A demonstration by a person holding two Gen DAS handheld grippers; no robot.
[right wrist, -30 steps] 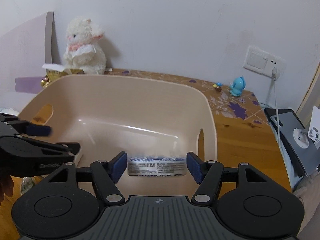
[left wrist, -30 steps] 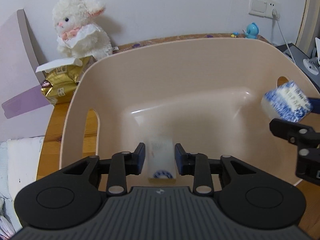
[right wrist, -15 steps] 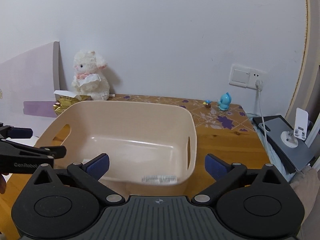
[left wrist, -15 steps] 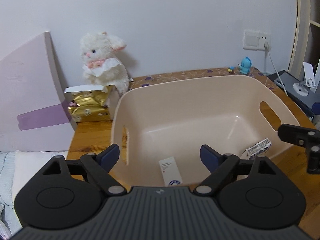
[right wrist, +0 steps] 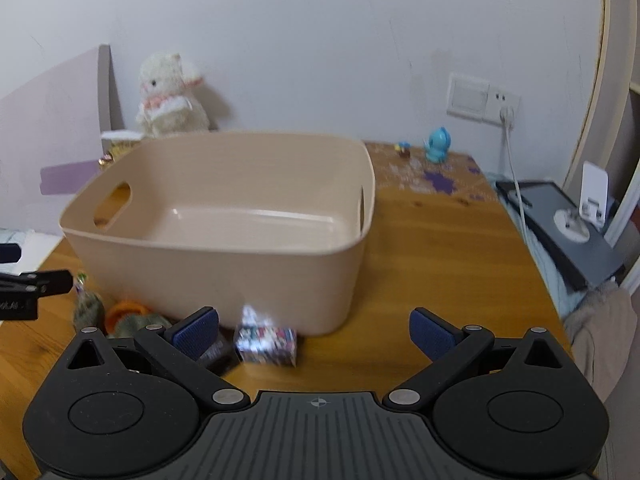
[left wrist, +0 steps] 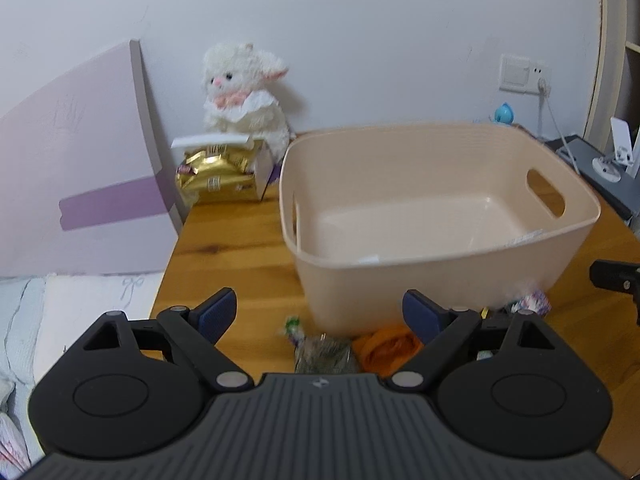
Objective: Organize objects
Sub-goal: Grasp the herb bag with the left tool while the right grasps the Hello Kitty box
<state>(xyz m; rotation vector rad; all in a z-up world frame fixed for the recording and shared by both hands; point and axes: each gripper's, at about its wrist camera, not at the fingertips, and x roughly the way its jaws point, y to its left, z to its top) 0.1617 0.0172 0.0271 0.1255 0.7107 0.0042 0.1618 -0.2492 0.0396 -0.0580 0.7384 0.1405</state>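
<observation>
A beige plastic bin (left wrist: 440,280) (right wrist: 224,276) stands on the wooden table. The tops of two white packets (left wrist: 370,259) just show over its near rim. My left gripper (left wrist: 322,314) is open and empty, in front of the bin. Below it lie an orange item (left wrist: 386,346), a grey-green item (left wrist: 324,354) and a small wrapped sweet (left wrist: 292,324). My right gripper (right wrist: 316,332) is open and empty, above a small colourful printed box (right wrist: 266,344) on the table in front of the bin. The orange ring (right wrist: 124,310) lies to its left.
A white plush rabbit (left wrist: 244,96) and a gold packet box (left wrist: 218,178) stand at the back left by a pink board (left wrist: 76,184). A blue figurine (right wrist: 438,146) and a wall socket (right wrist: 482,98) are at the back right. A dark device (right wrist: 568,232) lies off the table's right edge.
Both grippers have let go of their packets into the bin, opened wide and drawn back and down toward the table in front of the bin.
</observation>
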